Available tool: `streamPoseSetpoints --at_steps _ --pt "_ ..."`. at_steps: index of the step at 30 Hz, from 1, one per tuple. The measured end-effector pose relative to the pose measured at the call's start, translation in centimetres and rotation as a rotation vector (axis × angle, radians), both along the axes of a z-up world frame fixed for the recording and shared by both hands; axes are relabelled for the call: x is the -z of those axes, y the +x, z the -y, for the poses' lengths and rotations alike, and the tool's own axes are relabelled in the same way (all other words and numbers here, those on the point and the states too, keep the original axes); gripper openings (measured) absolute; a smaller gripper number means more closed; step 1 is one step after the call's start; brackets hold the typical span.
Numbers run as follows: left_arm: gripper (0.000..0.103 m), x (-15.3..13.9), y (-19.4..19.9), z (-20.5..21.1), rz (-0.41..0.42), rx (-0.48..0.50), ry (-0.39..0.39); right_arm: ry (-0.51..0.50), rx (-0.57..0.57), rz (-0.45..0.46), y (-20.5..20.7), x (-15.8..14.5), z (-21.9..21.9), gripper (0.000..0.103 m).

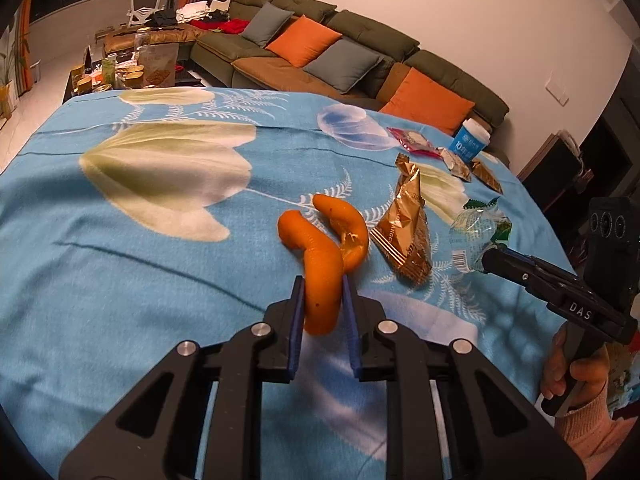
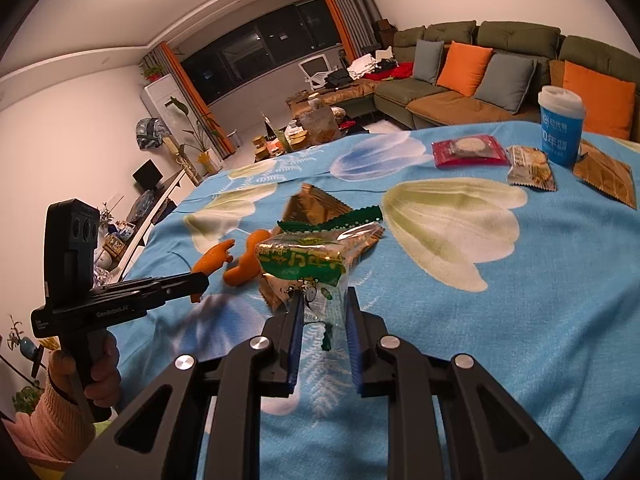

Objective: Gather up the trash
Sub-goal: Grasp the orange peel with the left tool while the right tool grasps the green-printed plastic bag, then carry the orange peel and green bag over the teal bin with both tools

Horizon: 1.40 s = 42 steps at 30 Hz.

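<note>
A counter under a light-blue cloth (image 1: 120, 280) printed with pale tulips carries curled orange peel (image 1: 320, 248), a crinkled gold foil wrapper (image 1: 404, 232), a red snack packet (image 2: 468, 152), a blue-and-white paper cup (image 2: 560, 128) and two small brownish packets (image 2: 604, 176).

Left gripper (image 1: 323, 300) and right gripper (image 2: 323, 316) — black linkage arms with silver round pivot screws, fingers lined with ribbed blue pads (image 1: 296, 332). Each tool has a black pistol handle and an upright black camera block (image 2: 76, 240) with three lenses; white lettering marks the bodies. Knitted pink sleeve (image 2: 56, 432) cuffs.
</note>
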<state>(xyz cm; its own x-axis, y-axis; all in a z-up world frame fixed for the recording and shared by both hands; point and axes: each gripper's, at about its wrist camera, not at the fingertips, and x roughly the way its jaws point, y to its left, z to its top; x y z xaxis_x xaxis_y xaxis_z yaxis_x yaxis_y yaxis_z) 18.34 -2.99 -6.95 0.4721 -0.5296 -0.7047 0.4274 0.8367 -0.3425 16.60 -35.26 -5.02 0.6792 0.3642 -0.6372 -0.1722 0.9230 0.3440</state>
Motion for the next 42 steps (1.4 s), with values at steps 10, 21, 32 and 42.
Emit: streamPoseSetpoints --at_steps 10,21,32,42 --pt "0.018 -1.7 -3.5 -4.3 0.053 -0.055 -0.034 0.003 -0.095 0.039 -0.4 -1.4 -3.2 0.018" --pt "0.018 -3.3 -7.6 -9.0 0.109 -0.129 -0.037 0.017 -0.255 0.044 0.1 -1.6 -9.0 0.018" --pt "0.018 -4.3 -10.8 -13.3 0.153 -0.238 -0.029 0.014 -0.413 0.055 0.9 -2.6 -14.9 0.018" --pt "0.018 -5.5 -13.4 -19.2 0.175 -0.391 -0.017 0.007 -0.554 0.058 1.5 -3.2 -20.9 0.018"
